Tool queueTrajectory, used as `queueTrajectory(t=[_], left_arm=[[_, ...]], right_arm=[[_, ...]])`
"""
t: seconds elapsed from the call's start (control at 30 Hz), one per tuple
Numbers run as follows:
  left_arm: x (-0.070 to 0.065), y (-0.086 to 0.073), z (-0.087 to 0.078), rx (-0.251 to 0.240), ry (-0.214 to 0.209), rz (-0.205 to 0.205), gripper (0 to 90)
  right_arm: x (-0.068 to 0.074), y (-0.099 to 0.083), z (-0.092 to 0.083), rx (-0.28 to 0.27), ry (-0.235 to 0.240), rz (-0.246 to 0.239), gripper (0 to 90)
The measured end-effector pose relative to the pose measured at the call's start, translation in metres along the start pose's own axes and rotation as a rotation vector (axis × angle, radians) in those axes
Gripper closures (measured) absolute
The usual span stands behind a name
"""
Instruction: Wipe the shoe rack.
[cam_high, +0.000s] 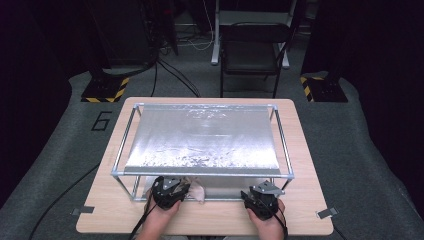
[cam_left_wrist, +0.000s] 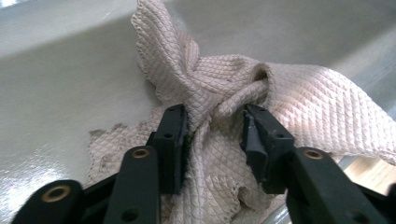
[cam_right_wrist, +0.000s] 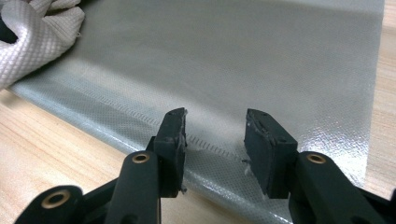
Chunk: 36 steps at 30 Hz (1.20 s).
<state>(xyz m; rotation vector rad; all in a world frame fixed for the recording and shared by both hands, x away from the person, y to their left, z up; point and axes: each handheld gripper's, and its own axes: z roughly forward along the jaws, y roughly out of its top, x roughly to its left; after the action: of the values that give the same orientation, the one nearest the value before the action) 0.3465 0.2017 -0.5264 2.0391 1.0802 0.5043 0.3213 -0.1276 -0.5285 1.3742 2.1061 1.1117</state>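
1. Cloth (cam_left_wrist: 243, 93): a pale, diamond-textured rag, bunched and twisted into a knot-like wad. It lies at the near-left corner of the silver mat (cam_right_wrist: 261, 60), under the near rail of the metal frame (cam_high: 287, 150); bunching gives a thick fold to seize.
2. Left gripper (cam_high: 170, 191): in the left gripper view its fingers (cam_left_wrist: 173, 140) stand partly apart with a twisted strand of cloth between them. The left pad touches the fabric, the right one appears just clear, so the grip is judged not yet firm.
3. Right gripper (cam_high: 261, 199): held low over the mat's near edge, well to the right of the cloth. Its fingers (cam_right_wrist: 264, 144) are half open with nothing between them, seemingly waiting, or ready to pin the mat.
4. Silver mat: spread flat on the wooden counter (cam_high: 305, 220) beneath the frame's reflective sheet, apparently the surface being wiped.
5. Frame: the raised sheet limits access, hence both hands enter from the near side.
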Motion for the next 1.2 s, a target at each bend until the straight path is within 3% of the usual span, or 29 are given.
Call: queueTrajectory(t=[0.2,0.27,0.33,0.37,0.47,0.67,0.77,0.87,0.97,1.0,1.03,1.13,1.2], left_arm=[[0.013,-0.007,-0.009,0.000,0.035,-0.010,66.3],[0.018,-0.011,-0.013,-0.009,0.065,-0.021,67.3],[0.022,-0.014,-0.015,-0.026,0.072,-0.059,67.8],[0.026,-0.016,-0.019,-0.007,0.081,-0.042,68.5],[0.030,-0.020,-0.022,-0.047,0.101,-0.100,70.1],[0.041,-0.024,-0.029,-0.034,0.123,-0.109,72.9],[0.037,-0.022,-0.027,-0.028,0.136,-0.118,75.3],[0.031,-0.019,-0.022,-0.034,0.122,-0.117,75.7],[0.024,-0.014,-0.018,-0.008,0.106,-0.079,75.7],[0.018,-0.013,-0.014,-0.041,0.095,-0.096,75.8],[0.014,-0.011,-0.012,-0.042,0.096,-0.091,75.7],[0.006,-0.005,-0.008,-0.004,0.058,-0.014,75.7],[-0.002,-0.002,-0.004,-0.010,0.054,-0.028,75.7]], right_arm=[[0.000,0.000,0.000,0.000,0.004,-0.002,58.4],[0.000,0.000,0.000,0.000,0.004,-0.003,58.4],[0.000,0.000,0.000,-0.001,0.004,-0.005,58.4],[0.000,0.000,0.000,-0.001,0.005,-0.006,58.4],[0.000,0.000,0.000,-0.001,0.004,-0.006,58.4],[0.000,0.000,0.000,-0.001,0.006,-0.006,58.4],[0.000,0.000,0.000,-0.001,0.006,-0.007,58.4],[0.000,0.000,0.000,0.003,0.004,-0.005,58.4],[-0.001,0.000,0.000,0.001,0.005,-0.017,58.4],[-0.001,0.000,0.000,0.001,0.004,-0.018,58.4],[-0.001,0.000,0.000,0.000,0.003,-0.018,58.4],[-0.001,0.000,0.000,0.000,0.003,-0.018,58.3],[-0.001,0.000,0.000,0.000,0.002,-0.019,58.4]])
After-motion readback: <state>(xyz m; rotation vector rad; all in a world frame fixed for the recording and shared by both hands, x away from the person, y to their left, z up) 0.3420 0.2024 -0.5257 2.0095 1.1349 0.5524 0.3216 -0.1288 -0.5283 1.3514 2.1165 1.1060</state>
